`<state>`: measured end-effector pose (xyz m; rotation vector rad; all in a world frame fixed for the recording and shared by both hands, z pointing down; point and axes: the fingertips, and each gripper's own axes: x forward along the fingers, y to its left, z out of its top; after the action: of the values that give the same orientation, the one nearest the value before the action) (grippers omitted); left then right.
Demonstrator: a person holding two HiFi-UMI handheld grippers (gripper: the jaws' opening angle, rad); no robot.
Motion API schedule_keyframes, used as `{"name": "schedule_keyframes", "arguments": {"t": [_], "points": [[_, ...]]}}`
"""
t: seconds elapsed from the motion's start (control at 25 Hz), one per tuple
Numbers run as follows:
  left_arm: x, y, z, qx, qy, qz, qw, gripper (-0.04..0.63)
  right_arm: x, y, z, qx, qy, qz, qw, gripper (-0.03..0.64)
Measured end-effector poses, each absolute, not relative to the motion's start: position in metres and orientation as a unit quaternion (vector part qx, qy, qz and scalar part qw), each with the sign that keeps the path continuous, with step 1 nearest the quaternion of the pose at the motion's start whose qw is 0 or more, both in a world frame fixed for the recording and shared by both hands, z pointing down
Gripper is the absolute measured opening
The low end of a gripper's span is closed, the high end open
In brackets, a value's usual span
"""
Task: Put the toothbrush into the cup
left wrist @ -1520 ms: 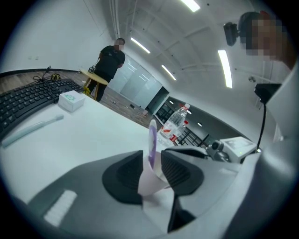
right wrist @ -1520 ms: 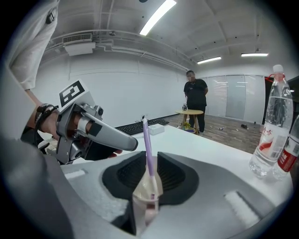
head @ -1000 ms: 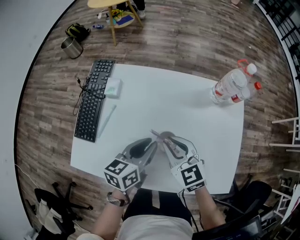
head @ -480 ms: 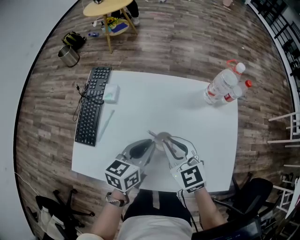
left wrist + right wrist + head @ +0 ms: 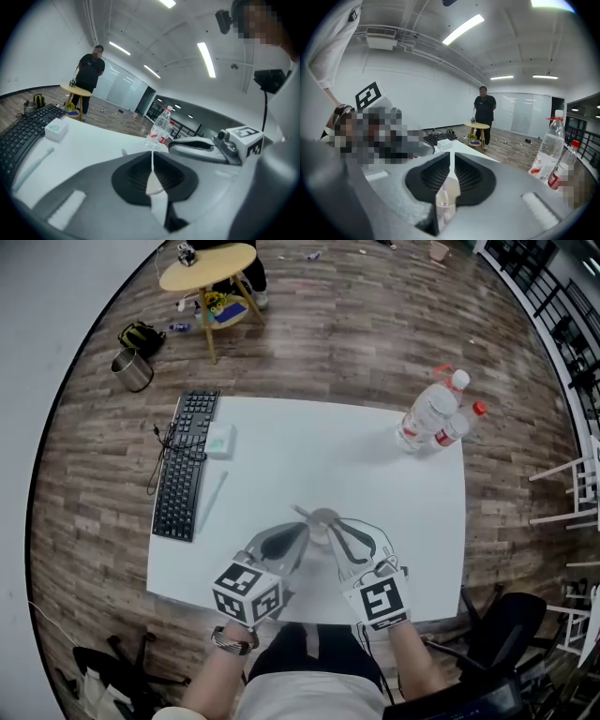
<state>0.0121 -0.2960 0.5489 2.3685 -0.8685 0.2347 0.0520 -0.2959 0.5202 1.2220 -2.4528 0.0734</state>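
A small pale cup (image 5: 323, 518) sits between the pads of my right gripper (image 5: 336, 527), which is shut on it, near the white table's (image 5: 309, 451) front edge. The toothbrush (image 5: 302, 513) stands in the cup, its end sticking out to the upper left. In the right gripper view the cup (image 5: 446, 200) shows low between the black pads (image 5: 474, 176), with the toothbrush (image 5: 444, 187) inside. My left gripper (image 5: 305, 532) is just left of the cup. Its jaws have just been closing and are now shut, with nothing between them in the left gripper view (image 5: 152, 161).
A black keyboard (image 5: 185, 465), a small white box (image 5: 220, 439) and a pale slim wrapper (image 5: 213, 500) lie on the table's left side. Two water bottles (image 5: 427, 418) stand at the far right corner. Beyond it are a round stool (image 5: 206, 268), a metal bin (image 5: 131, 368) and a standing person (image 5: 89, 75).
Both grippers stay around the cup and look slightly higher. The table, keyboard and bottles have shifted in the picture as the head camera moved.
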Motion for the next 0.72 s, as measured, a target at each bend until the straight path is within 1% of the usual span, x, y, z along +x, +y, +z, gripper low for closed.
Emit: {"name": "schedule_keyframes", "arguments": {"t": [0.36,0.72], "points": [[0.012,-0.291,0.534,0.904,-0.313,0.087,0.277,0.009,0.049,-0.291,0.503,0.453,-0.871,0.015,0.189,0.004],[0.01,-0.29,0.512,0.917,-0.301,0.077,0.25,0.009,0.048,-0.288,0.481,0.471,-0.863,-0.003,0.185,0.003]]}}
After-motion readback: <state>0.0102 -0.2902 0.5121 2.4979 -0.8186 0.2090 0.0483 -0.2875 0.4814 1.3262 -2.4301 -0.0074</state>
